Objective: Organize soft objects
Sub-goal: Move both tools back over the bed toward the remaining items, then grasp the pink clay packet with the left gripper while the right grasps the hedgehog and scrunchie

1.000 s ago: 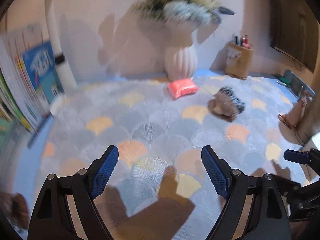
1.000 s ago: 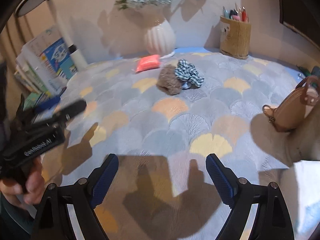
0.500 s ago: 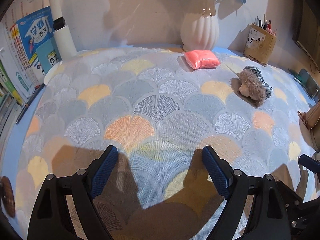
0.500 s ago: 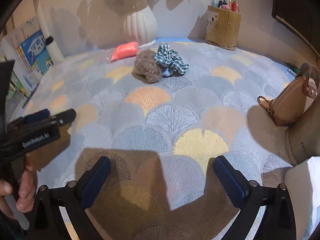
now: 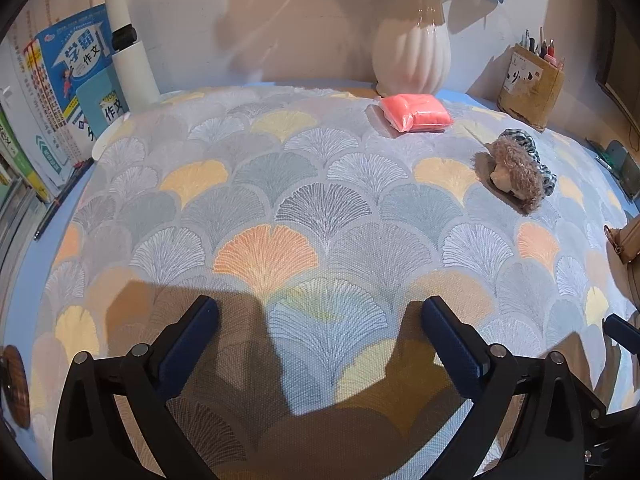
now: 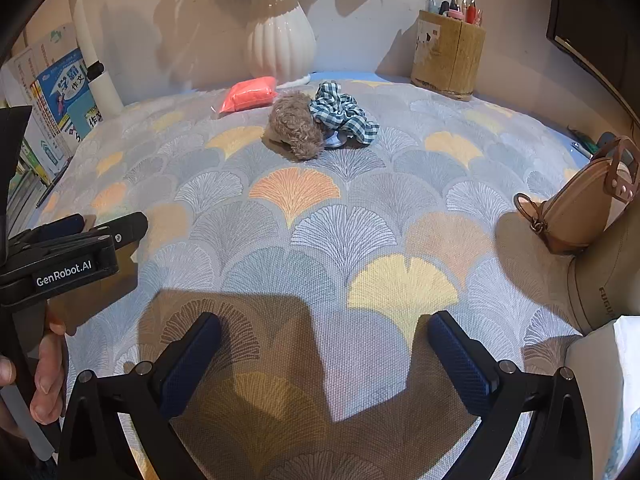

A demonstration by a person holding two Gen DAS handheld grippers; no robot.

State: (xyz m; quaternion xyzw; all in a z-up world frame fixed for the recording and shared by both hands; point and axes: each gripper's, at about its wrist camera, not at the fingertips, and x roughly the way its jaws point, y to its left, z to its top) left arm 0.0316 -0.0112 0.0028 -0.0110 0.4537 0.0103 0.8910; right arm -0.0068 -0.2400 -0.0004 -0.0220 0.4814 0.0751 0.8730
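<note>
Three soft things lie at the far side of the fan-patterned cloth (image 5: 280, 200). A pink padded pouch (image 5: 416, 117) (image 6: 250, 94) rests in front of the vase. To its right a brown fluffy plush toy (image 5: 516, 172) (image 6: 296, 126) leans against a green-and-white checked scrunchie (image 6: 344, 114) (image 5: 540, 156). My left gripper (image 5: 320, 306) hovers over the near part of the cloth, its jaws opening with nothing between them. My right gripper (image 6: 324, 319) stands wide open and holds nothing, also near the front and far from the soft things.
A white ribbed vase (image 5: 412, 60) and a brown pen holder (image 6: 448, 58) stand at the back. Books (image 5: 68, 80) and a white lamp post (image 5: 128, 52) line the left side. A tan bag (image 6: 584, 208) sits at the right edge.
Both grippers have tipped down toward the cloth and their jaws have spread wider. The left one also sank a little. The soft things have not moved.
</note>
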